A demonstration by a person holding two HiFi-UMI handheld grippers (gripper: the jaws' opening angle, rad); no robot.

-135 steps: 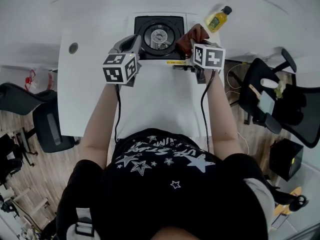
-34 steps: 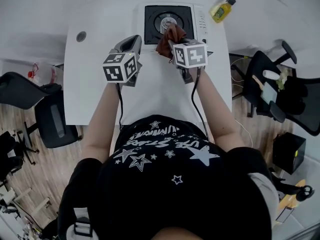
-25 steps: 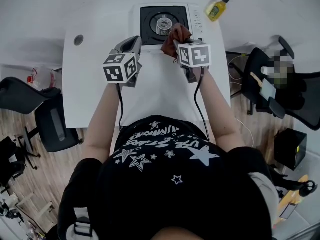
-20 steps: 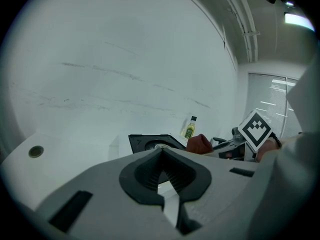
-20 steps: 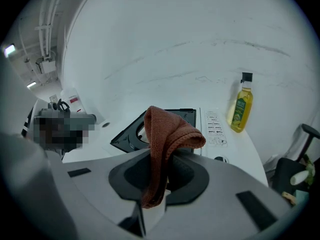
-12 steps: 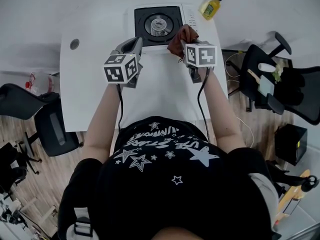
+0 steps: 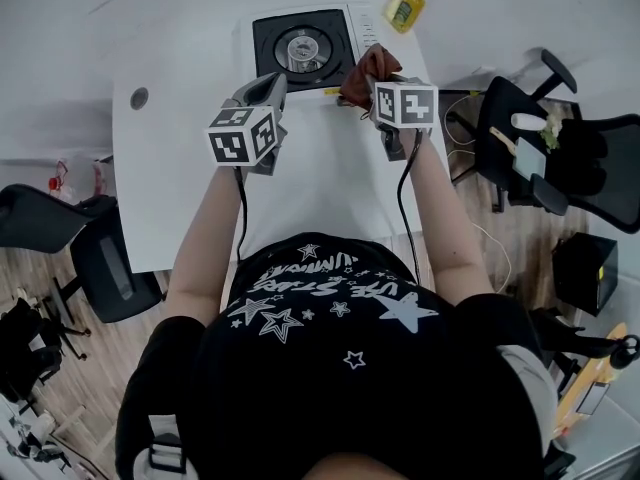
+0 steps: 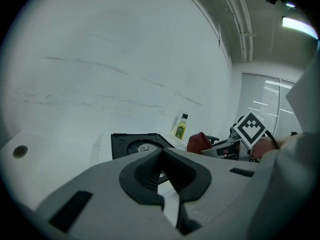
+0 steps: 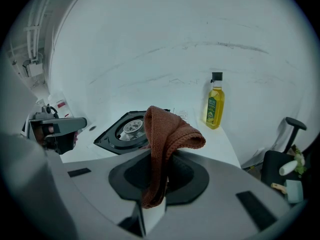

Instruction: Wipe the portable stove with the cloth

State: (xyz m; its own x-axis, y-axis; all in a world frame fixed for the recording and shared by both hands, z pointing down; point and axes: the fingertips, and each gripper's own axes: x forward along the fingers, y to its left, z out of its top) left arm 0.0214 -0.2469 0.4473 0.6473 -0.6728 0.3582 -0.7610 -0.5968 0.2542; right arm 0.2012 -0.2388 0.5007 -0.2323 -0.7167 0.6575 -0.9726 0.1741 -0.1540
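Wood floor [image 7: 60, 268] fills the lower left of the head view, with black office chairs at the left edge [image 7: 100, 258] and right edge [image 7: 590, 168]. A white table [image 7: 320, 188] spans the upper middle. The portable stove [image 7: 300, 48] sits at its top edge, with a yellow bottle [image 7: 405, 5] to its upper right. The left gripper [image 8: 162, 151] has its jaws together and empty. The right gripper [image 7: 378, 86] pinches the brown cloth [image 7: 365, 68] at the stove's lower-right corner.
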